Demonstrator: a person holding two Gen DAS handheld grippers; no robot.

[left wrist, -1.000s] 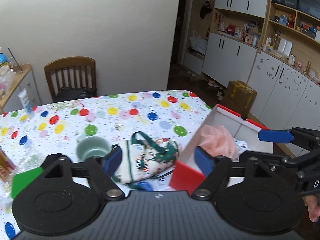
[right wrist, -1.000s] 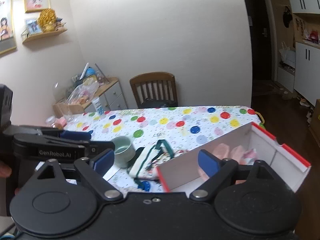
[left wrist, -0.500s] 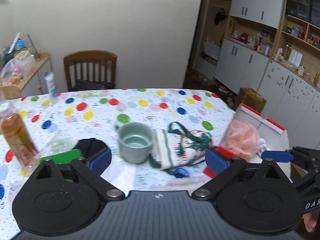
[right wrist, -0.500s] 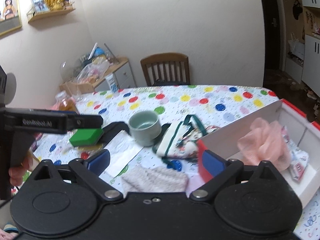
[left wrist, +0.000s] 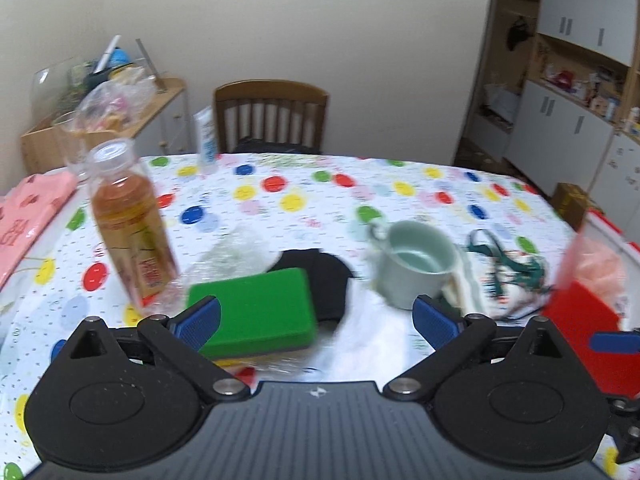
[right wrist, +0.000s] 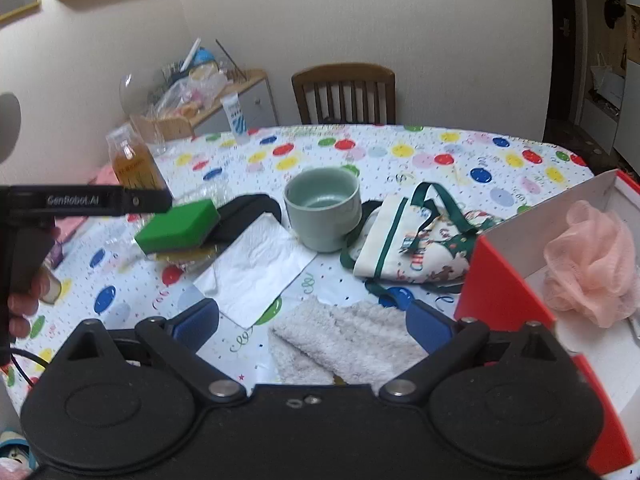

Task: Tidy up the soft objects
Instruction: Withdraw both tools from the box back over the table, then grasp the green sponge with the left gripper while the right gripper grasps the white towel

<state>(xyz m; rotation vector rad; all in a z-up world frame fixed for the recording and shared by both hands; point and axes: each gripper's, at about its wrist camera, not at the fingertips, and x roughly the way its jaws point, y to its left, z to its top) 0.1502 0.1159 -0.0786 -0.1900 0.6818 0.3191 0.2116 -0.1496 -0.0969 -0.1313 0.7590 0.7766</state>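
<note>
A green sponge (left wrist: 256,308) lies on the dotted tablecloth, just ahead of my left gripper (left wrist: 316,322), which is open and empty; the sponge also shows in the right wrist view (right wrist: 178,224). A white fluffy cloth (right wrist: 340,340) lies between the fingers of my open, empty right gripper (right wrist: 312,320). A printed cloth bag with green straps (right wrist: 416,240) lies right of a pale green cup (right wrist: 322,208). A pink mesh pouf (right wrist: 592,260) sits in the red-and-white box (right wrist: 500,280) at the right. A black cloth (left wrist: 320,280) lies behind the sponge.
A bottle of amber drink (left wrist: 128,224) stands at the left next to crumpled clear plastic (left wrist: 236,256). A white paper napkin (right wrist: 256,268) lies mid-table. A pink bag (left wrist: 28,216) is at the far left. A wooden chair (right wrist: 344,92) stands behind the table.
Both grippers have swung left, away from the box. The sponge, bottle and fluffy cloth have come into view, and the sponge is now close ahead of the left gripper.
</note>
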